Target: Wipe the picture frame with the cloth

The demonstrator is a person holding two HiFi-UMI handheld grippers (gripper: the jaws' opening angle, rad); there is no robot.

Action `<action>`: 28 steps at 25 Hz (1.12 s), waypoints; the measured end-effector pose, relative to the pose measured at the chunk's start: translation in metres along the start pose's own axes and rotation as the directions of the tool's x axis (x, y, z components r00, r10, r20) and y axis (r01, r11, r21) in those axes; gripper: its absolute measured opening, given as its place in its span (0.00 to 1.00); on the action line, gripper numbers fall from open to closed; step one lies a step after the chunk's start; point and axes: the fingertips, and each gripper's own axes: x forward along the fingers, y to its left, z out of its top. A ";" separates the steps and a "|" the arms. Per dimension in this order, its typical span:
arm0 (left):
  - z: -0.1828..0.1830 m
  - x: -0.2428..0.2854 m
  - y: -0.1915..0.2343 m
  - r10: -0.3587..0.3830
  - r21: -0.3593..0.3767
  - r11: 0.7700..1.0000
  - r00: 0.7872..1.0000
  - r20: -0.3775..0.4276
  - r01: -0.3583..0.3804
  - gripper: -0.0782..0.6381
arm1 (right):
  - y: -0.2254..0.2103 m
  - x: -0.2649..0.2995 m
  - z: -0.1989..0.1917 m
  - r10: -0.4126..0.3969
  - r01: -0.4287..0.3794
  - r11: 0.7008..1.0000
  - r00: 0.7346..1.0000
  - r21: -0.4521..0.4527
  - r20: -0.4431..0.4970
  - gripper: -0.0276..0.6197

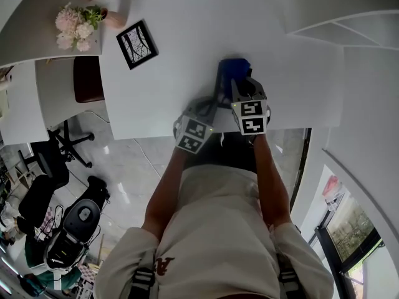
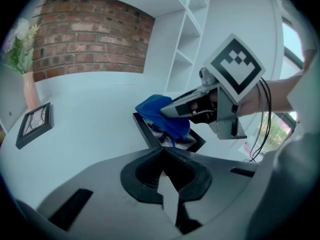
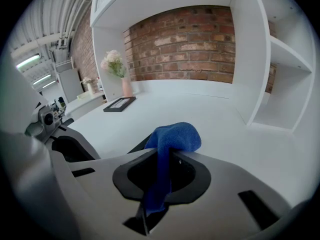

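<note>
At the near edge of the table (image 1: 187,36): the picture frame (image 2: 144,129) lies flat, right in front of the person, and the blue cloth (image 3: 175,136) is bunched on top of it, hiding a good part of the picture.
Right tongs (image 3: 164,154): clamped tight on the cloth. A tail of it hangs back through the jaws, and the wad sticks out front, down on the frame.
Left tongs (image 2: 164,156): jaws drawn together with nothing between them, tips just at the frame's near corner. Whether they touch it, I can't tell.
Step in hand: this looks like the wipe itself. The cloth is on the frame, the right side is doing the work, and the left seems to be there to steady.
Next move: I'd say a sweep of the wad over the uncovered part, meaning the near corner and the dark border rails. It calls for light downward pressure so the frame doesn't skate on the smooth table, and the left side would have to bear on the edge if it starts to slide.
Far left of the table: a second frame (image 1: 137,43) and a vase of flowers (image 1: 75,27), well apart from the action and not in play.
</note>
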 end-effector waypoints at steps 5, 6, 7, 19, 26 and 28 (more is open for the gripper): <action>0.000 0.000 0.000 0.004 0.001 1.000 1.000 -0.001 -0.004 0.11 | -0.014 -0.008 -0.002 -0.020 0.020 1.000 1.000 0.012 0.010 0.10; 0.000 0.000 0.000 0.004 0.001 1.000 1.000 -0.001 -0.004 0.11 | -0.017 -0.010 -0.002 -0.027 0.027 1.000 1.000 0.013 0.015 0.10; 0.000 0.000 0.000 0.004 0.000 1.000 1.000 -0.002 -0.004 0.11 | -0.019 -0.011 -0.002 -0.033 0.033 0.999 0.999 0.014 0.019 0.10; 0.000 0.002 -0.001 0.013 0.015 1.000 1.000 -0.007 -0.013 0.11 | -0.053 -0.029 -0.018 -0.101 0.101 0.995 0.995 0.025 0.007 0.10; 0.000 0.002 0.000 0.019 0.020 1.000 1.000 -0.010 -0.018 0.11 | -0.075 -0.042 -0.028 -0.155 0.155 0.988 0.988 0.006 -0.014 0.10; -0.001 0.002 0.000 0.023 0.016 1.000 1.000 -0.008 -0.022 0.11 | -0.079 -0.047 -0.029 -0.165 0.165 0.986 0.986 0.008 -0.009 0.10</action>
